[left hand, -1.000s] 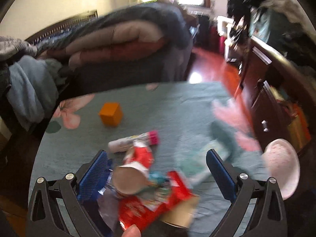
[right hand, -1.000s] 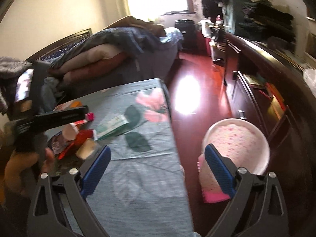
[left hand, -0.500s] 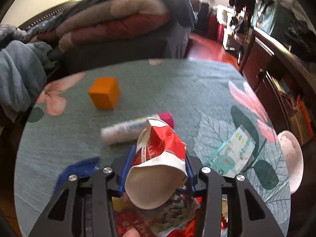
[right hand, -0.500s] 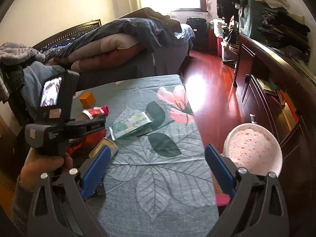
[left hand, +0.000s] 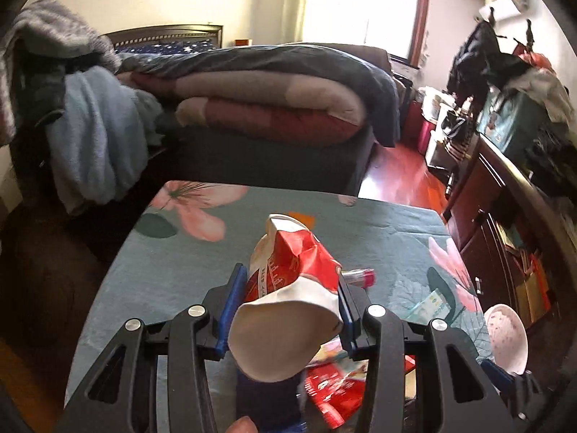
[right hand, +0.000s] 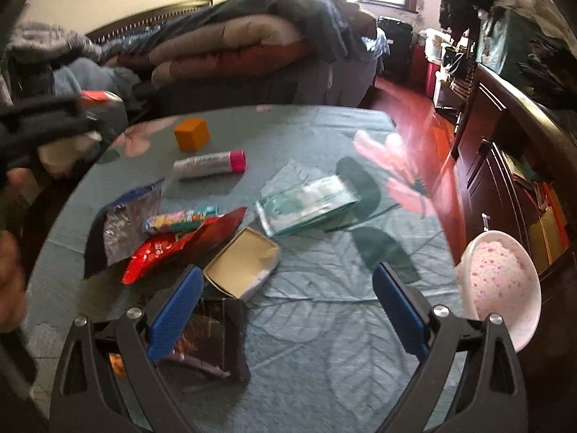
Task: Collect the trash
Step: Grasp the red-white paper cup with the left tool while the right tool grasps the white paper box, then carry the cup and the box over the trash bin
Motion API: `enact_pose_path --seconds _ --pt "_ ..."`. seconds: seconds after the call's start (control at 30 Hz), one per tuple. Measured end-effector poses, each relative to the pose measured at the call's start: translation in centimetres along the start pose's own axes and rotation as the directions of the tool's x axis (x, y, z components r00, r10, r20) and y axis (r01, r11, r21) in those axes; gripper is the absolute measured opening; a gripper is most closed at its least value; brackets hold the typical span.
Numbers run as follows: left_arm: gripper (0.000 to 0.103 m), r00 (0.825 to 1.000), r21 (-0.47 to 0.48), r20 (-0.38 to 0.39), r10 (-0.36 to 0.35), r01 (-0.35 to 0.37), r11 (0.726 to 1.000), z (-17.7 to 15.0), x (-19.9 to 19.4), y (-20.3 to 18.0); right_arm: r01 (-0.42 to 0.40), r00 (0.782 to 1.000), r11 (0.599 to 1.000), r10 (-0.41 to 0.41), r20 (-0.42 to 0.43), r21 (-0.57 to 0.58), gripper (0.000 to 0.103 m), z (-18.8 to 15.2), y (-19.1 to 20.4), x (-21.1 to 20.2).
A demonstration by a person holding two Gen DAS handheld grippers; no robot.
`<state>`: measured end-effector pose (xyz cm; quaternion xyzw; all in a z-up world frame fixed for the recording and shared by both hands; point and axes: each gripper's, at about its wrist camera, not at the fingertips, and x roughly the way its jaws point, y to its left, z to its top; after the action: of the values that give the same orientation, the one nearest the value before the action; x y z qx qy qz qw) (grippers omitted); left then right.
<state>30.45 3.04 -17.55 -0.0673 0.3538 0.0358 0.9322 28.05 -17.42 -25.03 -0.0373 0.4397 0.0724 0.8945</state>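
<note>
The left claw (left hand: 286,310) is clenched on a crushed red and white paper cup (left hand: 288,299), held above the table (left hand: 162,263). The right claw (right hand: 288,306) hangs released over the table, its jaws closing with nothing between them. Just past it lie a dark wrapper (right hand: 209,339), an open box (right hand: 241,265), a red wrapper (right hand: 180,245) and a green packet (right hand: 310,205); farther off, a pink-capped tube (right hand: 209,163) and an orange block (right hand: 192,134). A pink bin (right hand: 499,285) stands beside the table.
</note>
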Motion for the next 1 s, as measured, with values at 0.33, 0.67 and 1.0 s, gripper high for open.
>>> enact_pose_path --seconds 0.33,0.67,1.0 --pt "0.046 1.000 -0.025 -0.011 0.004 -0.004 1.000 -0.9 0.2 1.7 -0.036 0.997 0.999 0.036 -0.068 -0.006 0.063 1.7 2.1 3.7" --pt "0.046 1.000 -0.028 0.004 -0.002 0.002 1.000 -1.0 -0.6 1.8 -0.075 0.997 0.997 0.074 -0.031 -0.025 0.019 1.9 1.9 2.5" --pt "0.046 0.999 -0.034 0.039 -0.004 0.006 0.999 -0.9 -2.8 1.3 -0.096 0.995 0.995 0.096 0.022 0.009 0.019 1.4 -0.1 -1.4"
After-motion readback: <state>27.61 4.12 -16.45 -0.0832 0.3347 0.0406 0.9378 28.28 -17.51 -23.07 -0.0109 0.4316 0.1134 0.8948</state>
